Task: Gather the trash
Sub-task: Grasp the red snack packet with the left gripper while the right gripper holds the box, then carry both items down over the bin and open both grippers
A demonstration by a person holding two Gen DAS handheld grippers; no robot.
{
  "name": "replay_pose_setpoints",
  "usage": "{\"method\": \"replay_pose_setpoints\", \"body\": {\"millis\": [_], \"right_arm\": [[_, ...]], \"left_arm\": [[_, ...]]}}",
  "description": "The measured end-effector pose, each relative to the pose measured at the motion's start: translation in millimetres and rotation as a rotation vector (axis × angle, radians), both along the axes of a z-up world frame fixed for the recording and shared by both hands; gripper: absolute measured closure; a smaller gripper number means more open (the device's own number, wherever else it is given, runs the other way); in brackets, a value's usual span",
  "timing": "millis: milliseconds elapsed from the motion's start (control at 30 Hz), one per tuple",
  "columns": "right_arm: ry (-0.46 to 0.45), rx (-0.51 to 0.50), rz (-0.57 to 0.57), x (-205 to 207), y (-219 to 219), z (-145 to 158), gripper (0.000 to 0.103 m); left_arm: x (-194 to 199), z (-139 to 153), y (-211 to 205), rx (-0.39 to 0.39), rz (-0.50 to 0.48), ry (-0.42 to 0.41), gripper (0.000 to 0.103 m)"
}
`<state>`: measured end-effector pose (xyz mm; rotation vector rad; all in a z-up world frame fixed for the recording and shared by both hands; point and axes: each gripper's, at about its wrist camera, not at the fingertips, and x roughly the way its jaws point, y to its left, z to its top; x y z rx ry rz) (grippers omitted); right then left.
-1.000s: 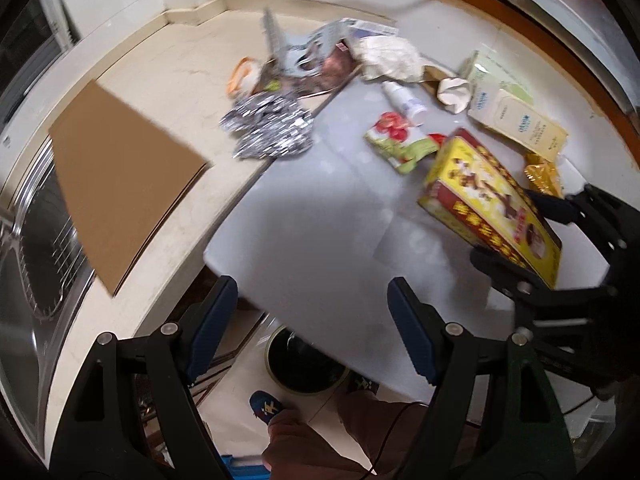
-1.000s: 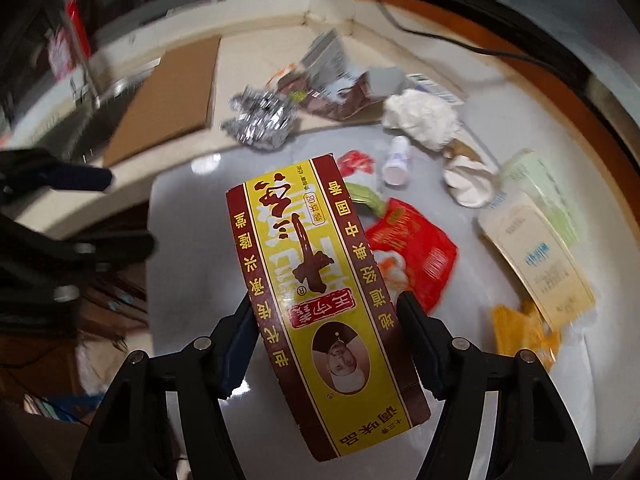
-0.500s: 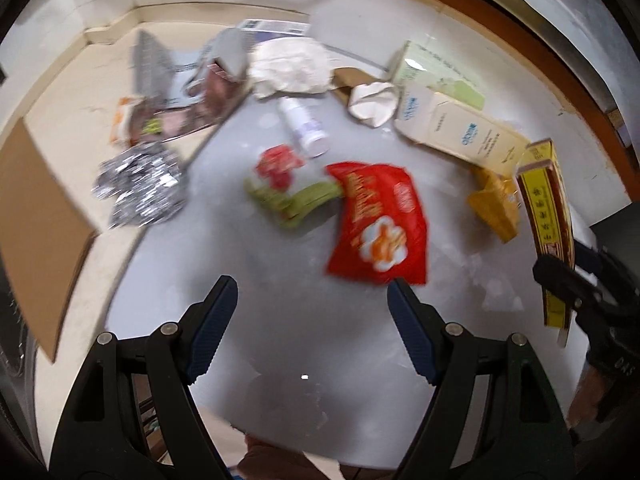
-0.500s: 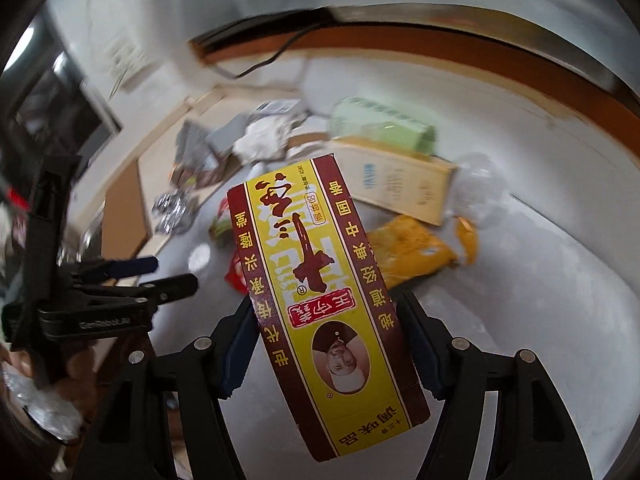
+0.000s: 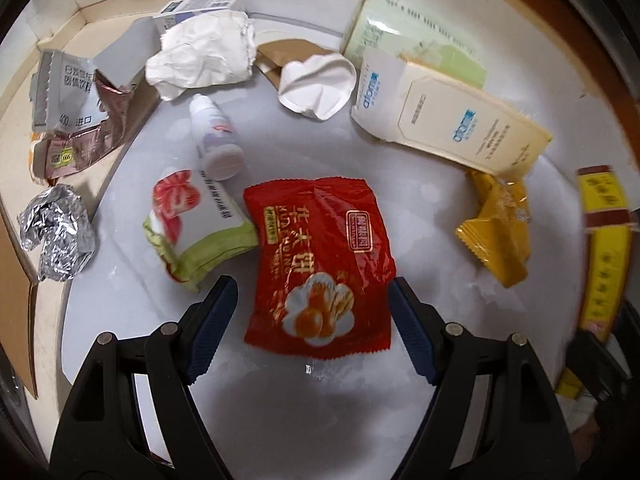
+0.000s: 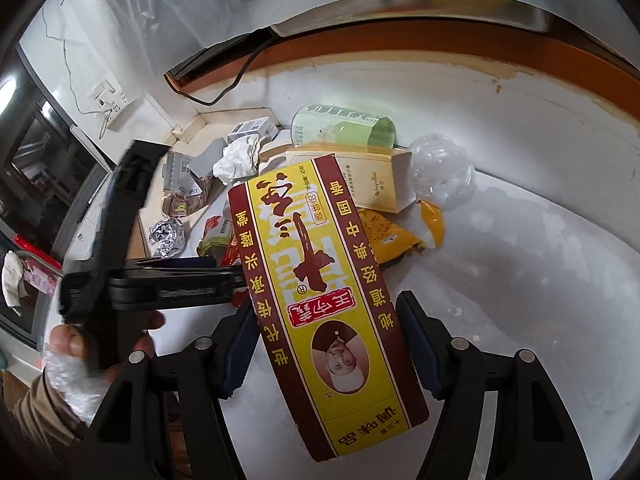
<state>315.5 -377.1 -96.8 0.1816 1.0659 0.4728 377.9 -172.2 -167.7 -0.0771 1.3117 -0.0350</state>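
Note:
A red snack wrapper [image 5: 320, 256] lies flat on the white table [image 5: 320, 412]. My left gripper [image 5: 312, 292] points down over it, open, one blue finger on each side, neither pad pressing it. My right gripper [image 6: 324, 312] is shut on a yellow-and-maroon seasoning box [image 6: 320, 292], held above the table. In the left wrist view that box [image 5: 604, 240] shows blurred at the right edge. In the right wrist view the left gripper [image 6: 160, 280] is side-on, with a person's hand [image 6: 80, 344] on its handle.
Around the red wrapper lie a green-and-red packet [image 5: 196, 224], a small white bottle [image 5: 216, 136], crumpled white paper [image 5: 200, 56], a cream carton [image 5: 448, 120], a pale green carton [image 5: 416, 36], a yellow wrapper [image 5: 496, 232] and a foil ball [image 5: 56, 236]. A cable [image 6: 224, 92] runs along the back wall.
My left gripper moved from the table's front edge in over the trash and sank above the red wrapper. My right gripper rolled and swung aside with the box still in it.

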Motion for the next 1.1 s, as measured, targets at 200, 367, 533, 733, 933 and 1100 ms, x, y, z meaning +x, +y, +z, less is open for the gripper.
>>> {"method": "replay_pose_setpoints", "body": {"millis": [200,367,533,733,933,1100], "right_arm": [[0.008,0.000,-0.001,0,-3,-5,0.036],[0.024,0.006,0.006,-2,-2,-10,0.036],[0.032,0.015,0.015,-7,0,-13,0.036],[0.031,0.029,0.020,-20,5,-13,0.036],[0.031,0.048,0.047,-42,21,-8,0.036],[0.035,0.075,0.079,-74,47,-3,0.036]], "left_arm": [[6,-9,-18,0.055,-0.005,-0.006,0.028],[2,-7,-22,0.057,0.007,-0.041,0.055],[-13,-2,-14,0.038,0.008,-0.060,0.090],[-42,8,8,-0.012,0.022,-0.091,0.096],[-86,28,34,-0.015,0.029,-0.142,0.096],[-138,44,63,-0.025,0.046,-0.163,0.096]]}}
